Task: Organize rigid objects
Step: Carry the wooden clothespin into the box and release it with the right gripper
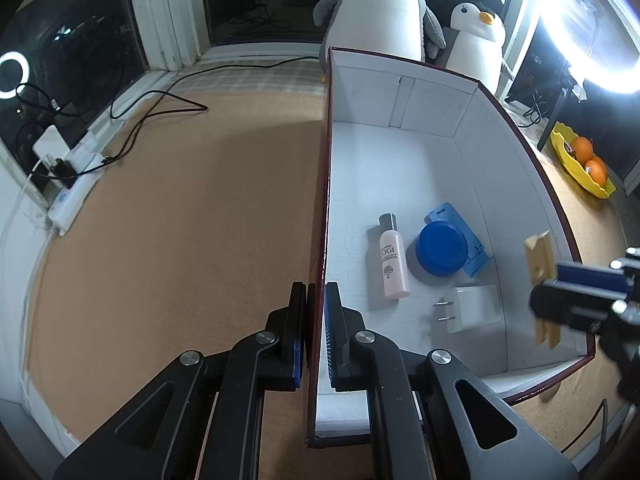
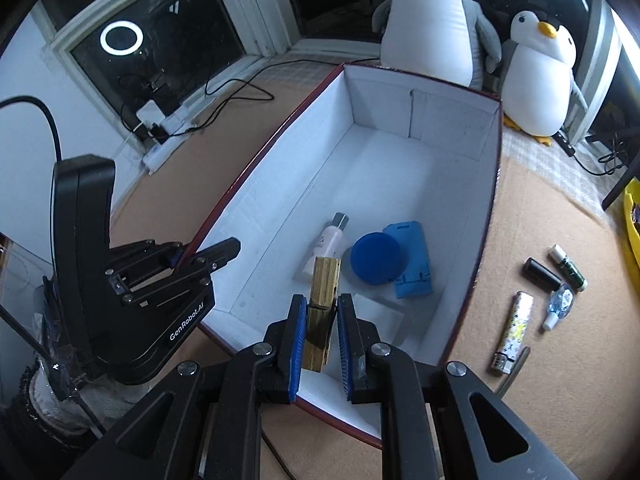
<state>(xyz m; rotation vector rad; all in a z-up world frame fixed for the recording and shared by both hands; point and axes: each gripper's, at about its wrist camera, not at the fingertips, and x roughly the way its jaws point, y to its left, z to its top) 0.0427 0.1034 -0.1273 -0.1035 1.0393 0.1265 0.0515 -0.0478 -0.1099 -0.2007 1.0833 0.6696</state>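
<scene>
A white-lined box with dark red rim (image 1: pixel 400 168) (image 2: pixel 400 160) stands on the cork table. Inside lie a pink bottle (image 1: pixel 393 258) (image 2: pixel 330 240), a blue round lid (image 1: pixel 442 248) (image 2: pixel 376 258), a blue flat holder (image 1: pixel 466 240) (image 2: pixel 412 260) and a white plug adapter (image 1: pixel 472 308) (image 2: pixel 380 314). My left gripper (image 1: pixel 316 300) (image 2: pixel 200 258) is shut on the box's left wall. My right gripper (image 2: pixel 320 316) (image 1: pixel 576 292) is shut on a wooden clothespin (image 2: pixel 322 304) (image 1: pixel 542 292), held over the box's near end.
To the right of the box on the table lie a lighter (image 2: pixel 514 330), a black tube (image 2: pixel 542 274), a small green bottle (image 2: pixel 568 266) and a small dropper bottle (image 2: pixel 560 306). A yellow bowl of oranges (image 1: pixel 580 164), two plush penguins (image 2: pixel 532 76), cables and a power strip (image 1: pixel 76 184) stand around.
</scene>
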